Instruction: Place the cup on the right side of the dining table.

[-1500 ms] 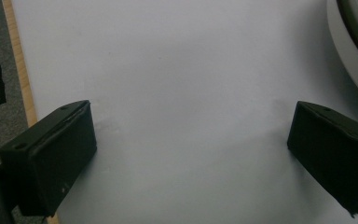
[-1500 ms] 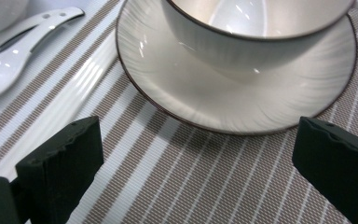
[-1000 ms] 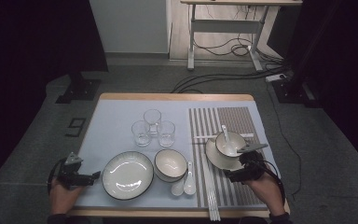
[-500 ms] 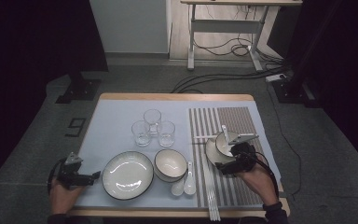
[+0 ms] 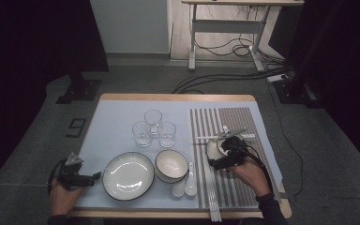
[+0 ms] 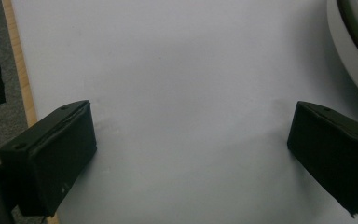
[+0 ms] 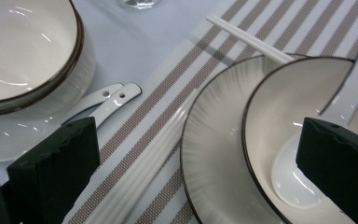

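The right hand-held gripper sits right of centre in the high view, its jaws spread wide, over the bowl on the striped mat. In the right gripper view one jaw hangs at lower left above the mat and chopsticks, the other at lower right over the bowl; neither pinches anything. That bowl stands on a plate and holds a white spoon. The right hand comes in from the lower edge, forearm slanting up and to the left.

The left hand-held gripper lies at lower left, jaws spread and pointing right toward the big plate. In the left gripper view the jaws stand well apart over the bare bench, with that plate's rim at upper right. The left hand grips it from below.

Centre frame hold a second bowl, two spoons and three glasses.
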